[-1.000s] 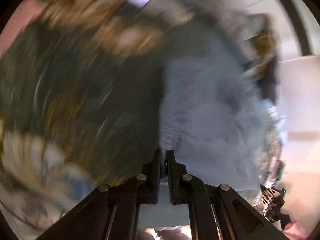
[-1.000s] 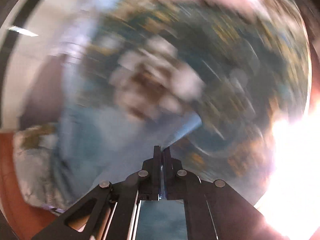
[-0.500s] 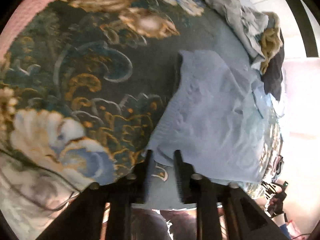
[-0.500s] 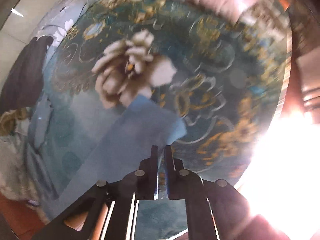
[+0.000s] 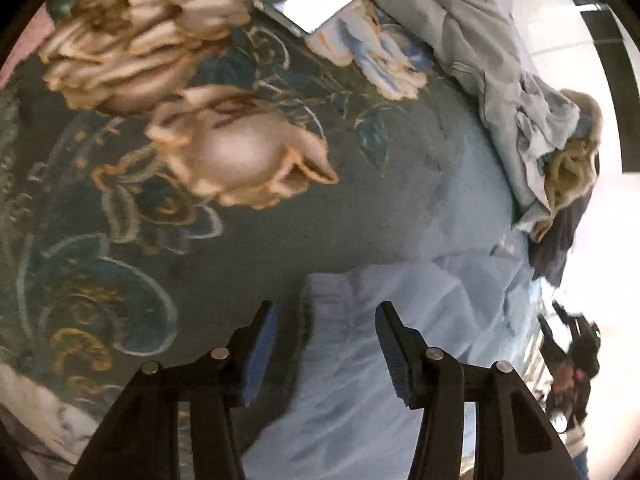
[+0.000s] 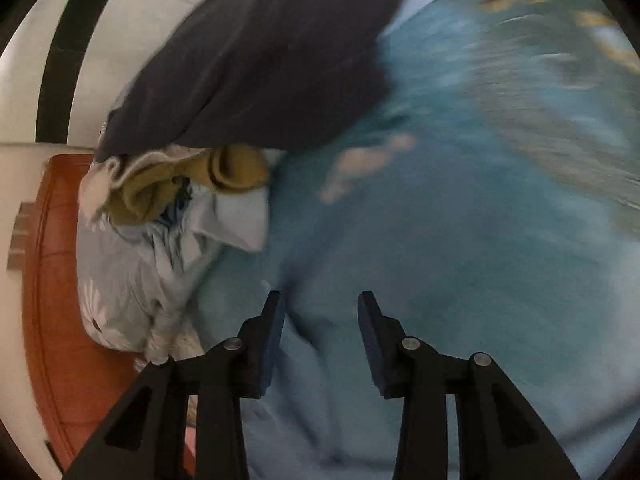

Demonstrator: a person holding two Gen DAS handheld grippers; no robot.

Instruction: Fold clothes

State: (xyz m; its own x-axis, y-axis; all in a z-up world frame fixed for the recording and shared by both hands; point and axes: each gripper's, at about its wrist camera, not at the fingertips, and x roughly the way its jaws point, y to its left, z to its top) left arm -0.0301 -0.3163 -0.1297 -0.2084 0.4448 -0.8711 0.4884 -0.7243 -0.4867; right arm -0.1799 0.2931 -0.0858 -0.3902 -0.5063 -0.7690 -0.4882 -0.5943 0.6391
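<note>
A light blue garment [image 5: 384,360] lies flat on the dark floral bedspread [image 5: 200,240]. My left gripper [image 5: 326,316] is open and empty, its fingers straddling the garment's near corner just above it. In the right wrist view my right gripper [image 6: 320,304] is open and empty above the light blue fabric [image 6: 320,400], which is blurred. A pile of unfolded clothes, dark navy [image 6: 260,60], mustard [image 6: 224,172] and pale grey-blue [image 6: 160,264], lies ahead and to the left of it.
A phone or tablet [image 5: 316,0] lies on the bedspread at the far side. The clothes pile also shows in the left wrist view [image 5: 532,128]. The right gripper shows in the left wrist view [image 5: 572,348]. A red-brown floor [image 6: 60,320] runs beside the bed.
Both grippers were shut on the light blue garment's edges a second ago; both have opened and let it go onto the bedspread. The right gripper has swung toward the clothes pile.
</note>
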